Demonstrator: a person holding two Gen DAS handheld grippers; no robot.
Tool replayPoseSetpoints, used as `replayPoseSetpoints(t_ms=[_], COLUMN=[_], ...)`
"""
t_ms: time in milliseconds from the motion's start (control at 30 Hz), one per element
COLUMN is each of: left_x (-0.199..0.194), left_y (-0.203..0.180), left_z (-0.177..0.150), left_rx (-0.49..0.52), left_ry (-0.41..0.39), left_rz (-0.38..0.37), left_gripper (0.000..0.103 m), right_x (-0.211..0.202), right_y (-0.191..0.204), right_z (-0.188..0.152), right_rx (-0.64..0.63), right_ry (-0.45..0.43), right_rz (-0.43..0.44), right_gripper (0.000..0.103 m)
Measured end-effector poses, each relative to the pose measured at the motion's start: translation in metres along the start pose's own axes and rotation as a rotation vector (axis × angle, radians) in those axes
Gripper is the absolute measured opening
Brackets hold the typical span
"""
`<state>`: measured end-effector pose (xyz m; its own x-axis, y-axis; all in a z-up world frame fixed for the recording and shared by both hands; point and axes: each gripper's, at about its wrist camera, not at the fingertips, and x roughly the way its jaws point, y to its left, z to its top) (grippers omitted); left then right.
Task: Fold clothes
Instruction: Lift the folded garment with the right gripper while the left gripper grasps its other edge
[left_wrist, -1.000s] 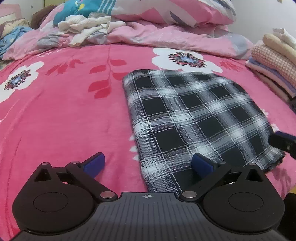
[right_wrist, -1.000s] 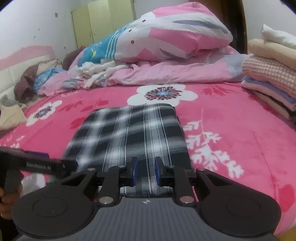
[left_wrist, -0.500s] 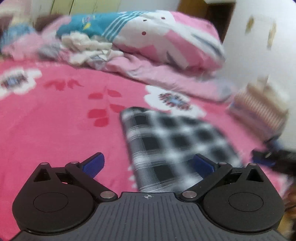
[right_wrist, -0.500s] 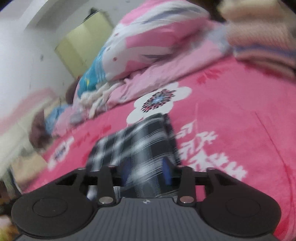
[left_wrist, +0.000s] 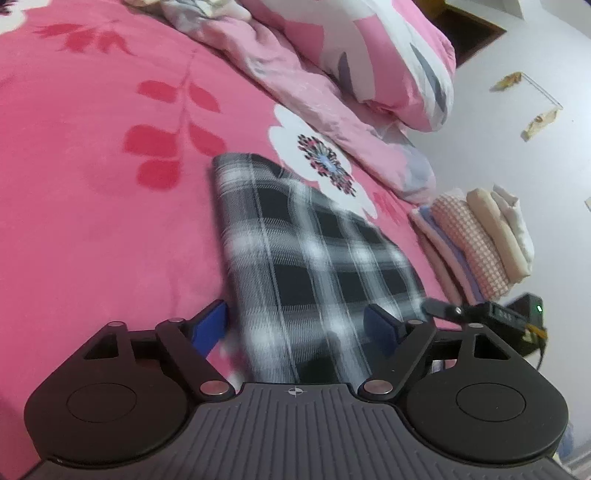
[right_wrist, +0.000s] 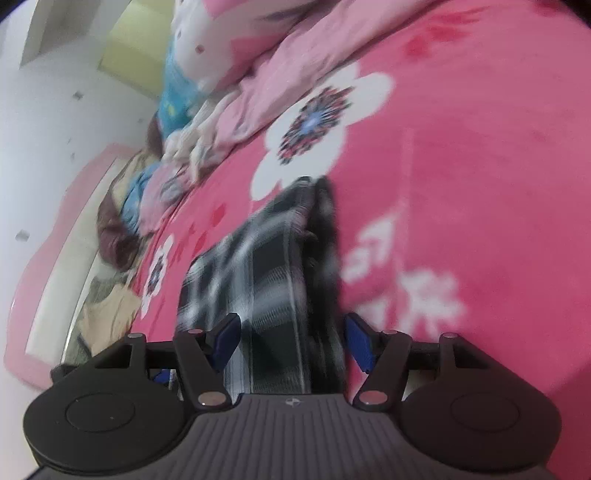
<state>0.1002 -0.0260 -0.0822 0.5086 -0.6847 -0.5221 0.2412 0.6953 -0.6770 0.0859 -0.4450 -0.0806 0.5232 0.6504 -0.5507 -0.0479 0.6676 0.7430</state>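
A folded black-and-white plaid garment (left_wrist: 310, 254) lies flat on the pink flowered bedspread (left_wrist: 92, 206). My left gripper (left_wrist: 297, 326) is open, its blue pads spread wide over the garment's near edge with nothing pinched. In the right wrist view the same plaid garment (right_wrist: 266, 280) runs forward from my right gripper (right_wrist: 291, 341), which is open with its pads on either side of the cloth's near end. The right gripper's tip (left_wrist: 439, 308) shows at the garment's right corner in the left wrist view. Both views are tilted and blurred.
A stack of folded clothes (left_wrist: 476, 240) sits at the bed's right side by the wall. A rumpled pink quilt (left_wrist: 332, 74) and loose garments (right_wrist: 192, 147) lie along the head of the bed. A pink headboard (right_wrist: 55, 258) is at left.
My right gripper has gone from shut on the garment's near edge to open. Both grippers have tilted and swung, the left toward the right, and the garment lies flat where it was.
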Motion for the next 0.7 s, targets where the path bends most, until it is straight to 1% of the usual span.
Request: replayPoseSetpoints(t_ms=[67, 133, 200, 300, 367, 400, 467, 533, 633, 700], left_x=[0.01, 0.018, 0.024, 0.031, 0.033, 0.033, 0.031, 0.027, 0.02, 0.01], left_y=[0.002, 0.003, 0.004, 0.002, 0.003, 0.004, 0.005, -0.001, -0.01, -0.022], left_z=[0.008, 0.013, 0.016, 0.018, 0.018, 0.018, 0.017, 0.017, 0.015, 0.012], left_rx=[0.002, 0.009, 0.02, 0.041, 0.041, 0.038, 0.031, 0.045, 0.066, 0.098], left_ry=[0.006, 0.009, 0.004, -0.013, -0.027, -0.033, -0.052, -0.075, -0.109, -0.138], left_rz=[-0.015, -0.031, -0.038, -0.033, -0.018, -0.011, -0.001, 0.003, 0.008, 0.003], left_gripper=[0.075, 0.075, 0.073, 0.061, 0.045, 0.04, 0.028, 0.021, 0.016, 0.014], right_x=[0.014, 0.027, 0.038, 0.05, 0.051, 0.05, 0.045, 0.037, 0.022, 0.011], right_y=[0.0, 0.001, 0.002, 0.006, 0.012, 0.015, 0.023, 0.035, 0.054, 0.068], right_z=[0.014, 0.025, 0.034, 0.041, 0.04, 0.039, 0.033, 0.026, 0.013, 0.004], right_rx=[-0.02, -0.042, -0.068, -0.108, -0.15, -0.171, -0.217, -0.268, -0.346, -0.391], right_ry=[0.034, 0.061, 0.082, 0.1, 0.095, 0.086, 0.051, 0.006, -0.065, -0.105], right_rz=[0.028, 0.05, 0.069, 0.083, 0.075, 0.07, 0.054, 0.029, -0.008, -0.037], right_gripper=[0.064, 0.062, 0.055, 0.052, 0.047, 0.045, 0.038, 0.036, 0.034, 0.033])
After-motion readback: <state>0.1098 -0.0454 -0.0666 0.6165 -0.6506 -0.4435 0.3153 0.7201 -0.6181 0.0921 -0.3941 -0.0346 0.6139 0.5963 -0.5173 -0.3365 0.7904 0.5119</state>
